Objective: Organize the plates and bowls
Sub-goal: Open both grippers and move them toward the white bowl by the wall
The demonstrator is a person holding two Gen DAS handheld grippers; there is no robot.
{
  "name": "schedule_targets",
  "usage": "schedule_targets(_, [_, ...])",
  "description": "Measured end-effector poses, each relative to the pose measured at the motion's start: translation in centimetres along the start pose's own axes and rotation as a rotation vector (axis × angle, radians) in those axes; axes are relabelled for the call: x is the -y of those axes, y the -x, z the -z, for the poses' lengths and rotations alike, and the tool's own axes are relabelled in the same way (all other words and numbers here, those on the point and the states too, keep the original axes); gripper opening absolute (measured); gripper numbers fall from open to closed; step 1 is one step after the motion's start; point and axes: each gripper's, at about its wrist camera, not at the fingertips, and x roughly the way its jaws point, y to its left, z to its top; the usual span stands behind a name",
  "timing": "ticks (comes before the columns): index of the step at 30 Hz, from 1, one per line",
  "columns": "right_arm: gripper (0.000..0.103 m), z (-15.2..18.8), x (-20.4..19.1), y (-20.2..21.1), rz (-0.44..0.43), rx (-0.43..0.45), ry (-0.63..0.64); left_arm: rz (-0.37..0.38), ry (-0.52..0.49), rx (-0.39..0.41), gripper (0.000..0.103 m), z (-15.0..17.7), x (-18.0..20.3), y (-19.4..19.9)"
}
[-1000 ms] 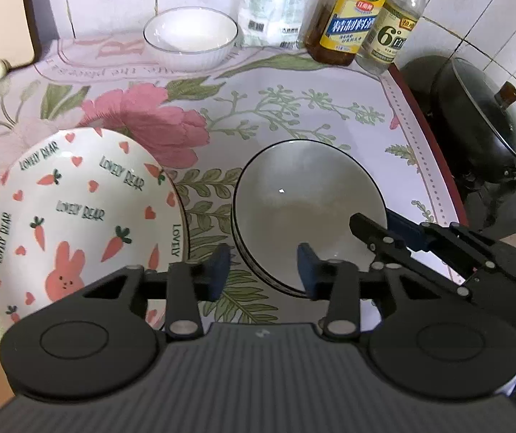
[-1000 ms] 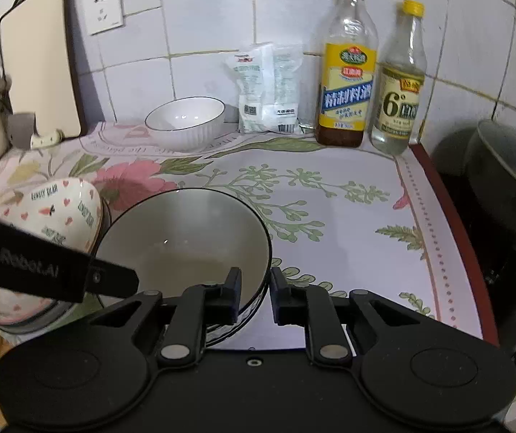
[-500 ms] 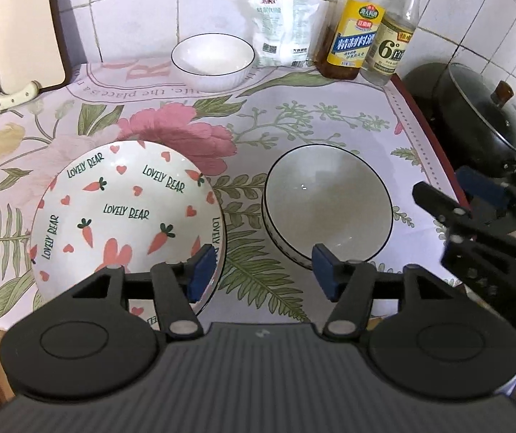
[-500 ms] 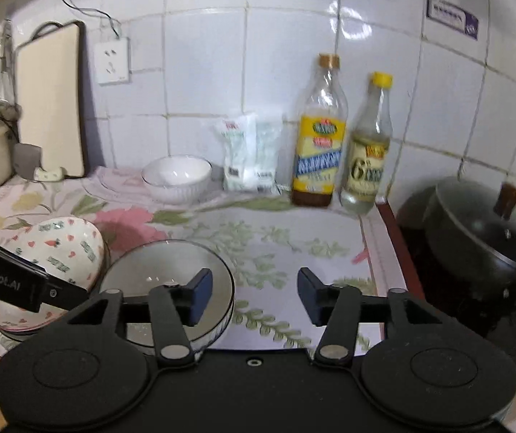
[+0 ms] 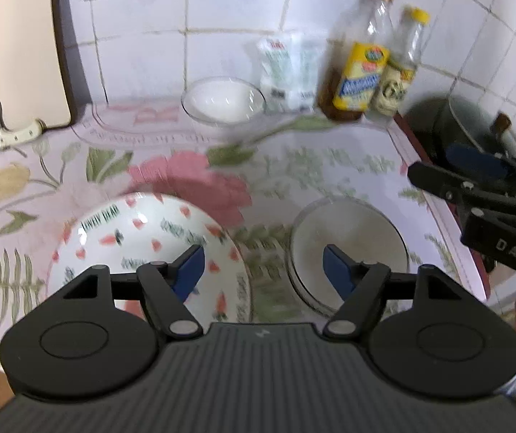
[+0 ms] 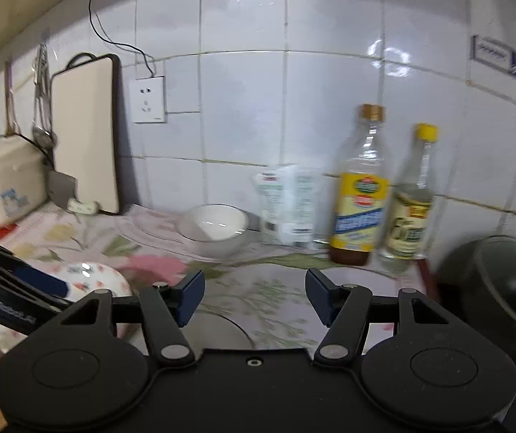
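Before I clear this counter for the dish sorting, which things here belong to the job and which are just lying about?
For the job:
- carrot-print plate
- dark-rimmed bowl
- small white bowl

Just lying about:
- yellow-label bottle
- yellow-cap bottle
- white packet
- cutting board
- black pot

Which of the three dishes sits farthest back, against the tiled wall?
The small white bowl, beside the white packet. The carrot-print plate and the dark-rimmed bowl both lie near the front edge.
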Motion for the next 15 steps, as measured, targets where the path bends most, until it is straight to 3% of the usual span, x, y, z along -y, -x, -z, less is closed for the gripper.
schedule_targets(6, [0.067,-1.4,0.7,-3.9,-0.15,-0.102,-0.293,-0.009,0.072,0.091,0.079,-2.6,-3.8,-0.6])
schedule_targets(10, [0.067,-2.1,0.3,-6.5,-0.203,-0.128,-0.386,-0.026,0.106,0.119,0.081,-4.3,-6.0,-1.6])
schedule_targets(12, [0.067,-2.5,0.4,-8.1,-0.255,-0.151,-0.454,-0.06,0.12,0.166,0.088,-5.1,-6.9,-2.3])
schedule_targets(15, [0.067,-2.7,0.6,-10.8,-0.288,-0.184,-0.565,-0.087,0.122,0.22,0.089,-6.2,-7.8,-3.6])
